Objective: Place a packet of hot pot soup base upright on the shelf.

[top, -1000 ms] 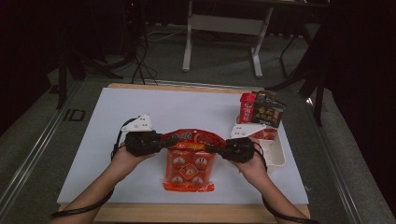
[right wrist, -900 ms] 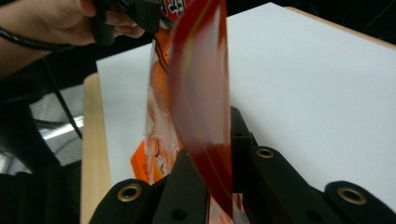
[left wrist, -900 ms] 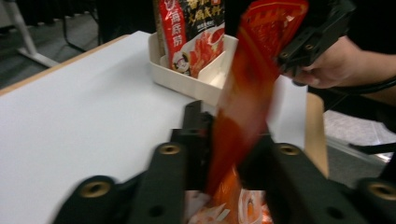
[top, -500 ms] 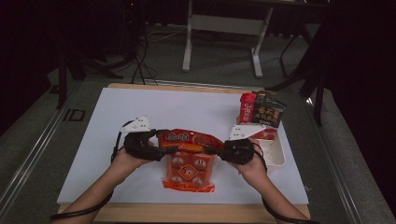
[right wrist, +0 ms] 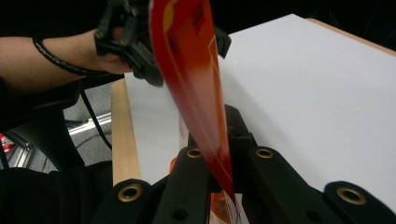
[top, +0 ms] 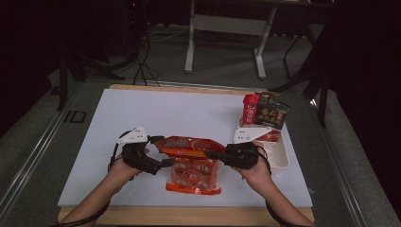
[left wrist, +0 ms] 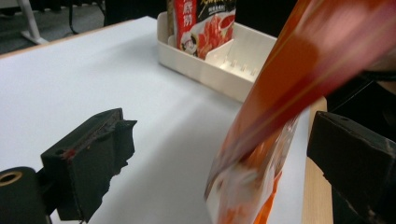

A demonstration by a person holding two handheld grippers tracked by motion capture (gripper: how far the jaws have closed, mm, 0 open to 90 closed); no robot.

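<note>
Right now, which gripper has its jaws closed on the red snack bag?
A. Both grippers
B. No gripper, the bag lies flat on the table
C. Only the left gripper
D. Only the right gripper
D. In the right gripper view, the right gripper has its jaws pressed together on the edge of the red snack bag, while in the left gripper view the left gripper has its jaws wide apart around the bag.
</note>
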